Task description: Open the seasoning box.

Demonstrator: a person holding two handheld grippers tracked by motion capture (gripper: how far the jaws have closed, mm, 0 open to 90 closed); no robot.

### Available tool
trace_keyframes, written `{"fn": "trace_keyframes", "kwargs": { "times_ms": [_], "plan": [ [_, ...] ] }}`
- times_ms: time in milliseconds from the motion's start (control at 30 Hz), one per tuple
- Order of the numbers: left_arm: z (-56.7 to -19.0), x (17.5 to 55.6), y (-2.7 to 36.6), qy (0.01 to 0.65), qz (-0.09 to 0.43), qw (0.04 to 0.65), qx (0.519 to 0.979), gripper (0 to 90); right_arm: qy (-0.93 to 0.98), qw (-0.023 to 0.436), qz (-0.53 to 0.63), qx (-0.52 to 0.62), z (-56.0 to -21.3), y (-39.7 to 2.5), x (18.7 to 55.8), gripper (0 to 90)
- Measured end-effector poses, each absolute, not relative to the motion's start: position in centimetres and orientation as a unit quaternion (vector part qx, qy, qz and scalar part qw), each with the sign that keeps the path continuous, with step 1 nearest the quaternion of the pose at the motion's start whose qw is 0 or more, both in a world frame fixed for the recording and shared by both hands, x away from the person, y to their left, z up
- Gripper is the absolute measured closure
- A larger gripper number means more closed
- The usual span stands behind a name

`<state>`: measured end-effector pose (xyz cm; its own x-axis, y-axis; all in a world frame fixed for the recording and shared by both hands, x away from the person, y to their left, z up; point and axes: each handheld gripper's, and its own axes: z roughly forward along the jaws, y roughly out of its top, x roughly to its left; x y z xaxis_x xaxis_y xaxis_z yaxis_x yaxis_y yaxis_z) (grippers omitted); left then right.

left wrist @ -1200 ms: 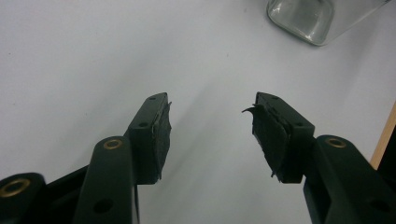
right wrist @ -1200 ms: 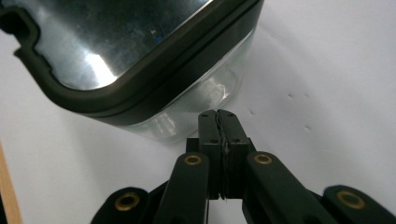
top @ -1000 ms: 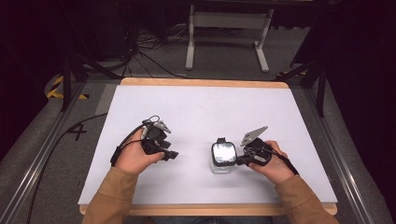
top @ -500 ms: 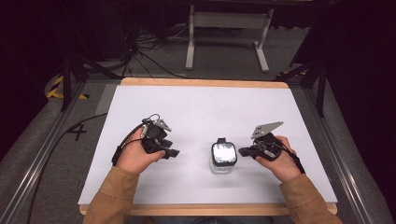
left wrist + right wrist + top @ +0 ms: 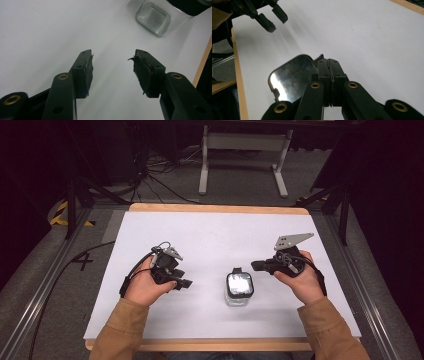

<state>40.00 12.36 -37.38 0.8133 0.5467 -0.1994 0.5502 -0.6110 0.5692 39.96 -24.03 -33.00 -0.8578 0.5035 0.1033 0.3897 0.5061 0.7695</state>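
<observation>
On the white worktop (image 5: 210, 235), near edge:
Jar: glass jar (image 5: 239, 289) with shiny lid, upright, at 6 o'clock of centre, between both claws.
Left claw (image 5: 181, 282): jaws wide apart, empty, at 9 o'clock of jar.
Right claw (image 5: 256, 265): jaws pressed together, empty, just beside jar at 2 o'clock.
Risk: closed jaws likely to nudge or tip jar if swung inward.

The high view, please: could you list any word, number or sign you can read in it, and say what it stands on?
"4": a dark figure on the grey floor, left of the table.
The jar shows no readable label; its lid is only glare.
No other text can be read.
</observation>
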Motion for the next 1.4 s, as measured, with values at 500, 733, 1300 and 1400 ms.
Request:
{"fn": "trace_keyframes", "kwargs": {
  "times_ms": [500,733,1300,1400],
  "plan": [
    [-37.6,40.0,12.4,0.3,-0.002,0.316,0.9,48.2,0.888,0.055,0.38,0.251,-34.3,-20.1,42.6,89.9],
    [-37.7,40.0,12.2,0.3,-0.002,0.321,0.898,48.1,0.89,0.047,0.376,0.254,-34.7,-20.2,42.7,89.9],
    [-37.7,39.9,11.8,0.293,-0.001,0.317,0.902,48.6,0.889,0.039,0.377,0.258,-35.0,-20.3,43.1,90.0],
    [-37.6,39.7,11.6,0.289,0.001,0.323,0.901,48.9,0.89,0.039,0.375,0.256,-35.0,-20.2,43.1,90.0]
  ]
}}
